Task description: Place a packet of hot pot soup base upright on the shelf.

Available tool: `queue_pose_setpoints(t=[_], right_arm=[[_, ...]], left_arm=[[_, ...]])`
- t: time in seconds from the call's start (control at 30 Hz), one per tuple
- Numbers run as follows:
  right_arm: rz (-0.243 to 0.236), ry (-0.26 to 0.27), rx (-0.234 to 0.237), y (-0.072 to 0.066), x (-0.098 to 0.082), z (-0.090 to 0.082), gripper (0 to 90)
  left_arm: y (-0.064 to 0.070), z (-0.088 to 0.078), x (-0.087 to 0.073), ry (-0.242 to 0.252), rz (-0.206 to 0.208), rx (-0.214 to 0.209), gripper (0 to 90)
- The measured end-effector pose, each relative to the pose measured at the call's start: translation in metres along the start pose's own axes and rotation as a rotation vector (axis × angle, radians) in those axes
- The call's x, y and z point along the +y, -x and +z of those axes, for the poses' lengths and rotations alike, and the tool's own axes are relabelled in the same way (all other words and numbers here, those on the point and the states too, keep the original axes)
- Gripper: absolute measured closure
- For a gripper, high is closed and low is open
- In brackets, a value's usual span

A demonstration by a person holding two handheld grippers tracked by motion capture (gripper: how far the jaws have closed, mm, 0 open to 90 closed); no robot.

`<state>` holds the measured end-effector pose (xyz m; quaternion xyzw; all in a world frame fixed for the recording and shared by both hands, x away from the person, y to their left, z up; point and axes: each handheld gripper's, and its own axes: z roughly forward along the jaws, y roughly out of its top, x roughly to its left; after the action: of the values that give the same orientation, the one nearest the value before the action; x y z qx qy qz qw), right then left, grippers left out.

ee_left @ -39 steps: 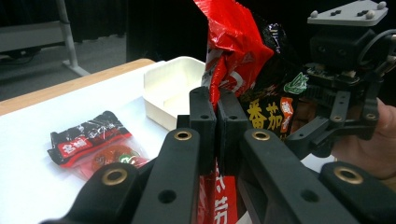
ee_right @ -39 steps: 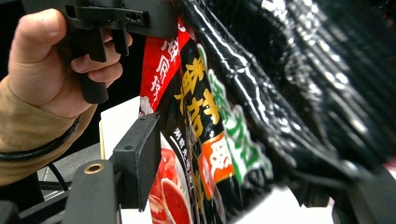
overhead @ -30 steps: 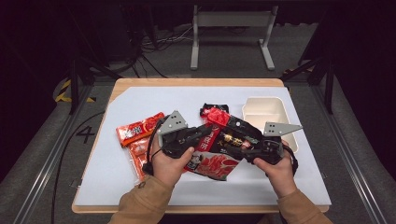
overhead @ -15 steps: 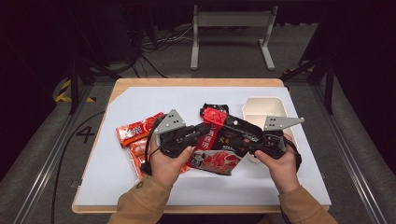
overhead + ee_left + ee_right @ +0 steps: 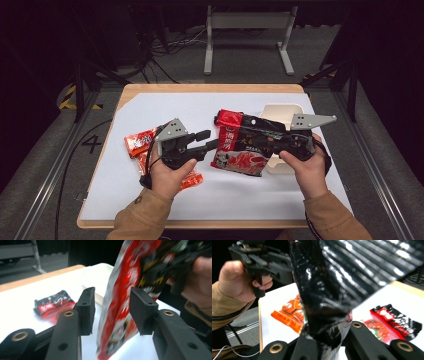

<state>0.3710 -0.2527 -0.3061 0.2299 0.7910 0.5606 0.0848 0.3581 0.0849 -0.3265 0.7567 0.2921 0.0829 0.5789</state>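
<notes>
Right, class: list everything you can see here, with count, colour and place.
Large packet: one, red and black, lifted above the mat.
Orange packets: apparently two, by the left hand.
Small packet: one, red and black, on the mat.
Tub: one, white, behind the large packet.
Mat: one, white, on the table.
Table: one, wooden.
Left claw: black, jaws just opening, large packet between them.
Right claw: black, shut on the large packet.

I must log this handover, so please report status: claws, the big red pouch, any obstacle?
Right claw shut on red pouch, lifted. Left claw just opened, pads off it. White tray close behind.
</notes>
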Motion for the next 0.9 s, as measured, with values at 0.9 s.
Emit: queue_pose_setpoints(t=[0.9], right_arm=[[-0.086,-0.023,-0.121,0.042,0.057,-0.04,85.1]], left_arm=[[-0.037,-0.033,-0.05,-0.154,0.125,0.177,36.7]])
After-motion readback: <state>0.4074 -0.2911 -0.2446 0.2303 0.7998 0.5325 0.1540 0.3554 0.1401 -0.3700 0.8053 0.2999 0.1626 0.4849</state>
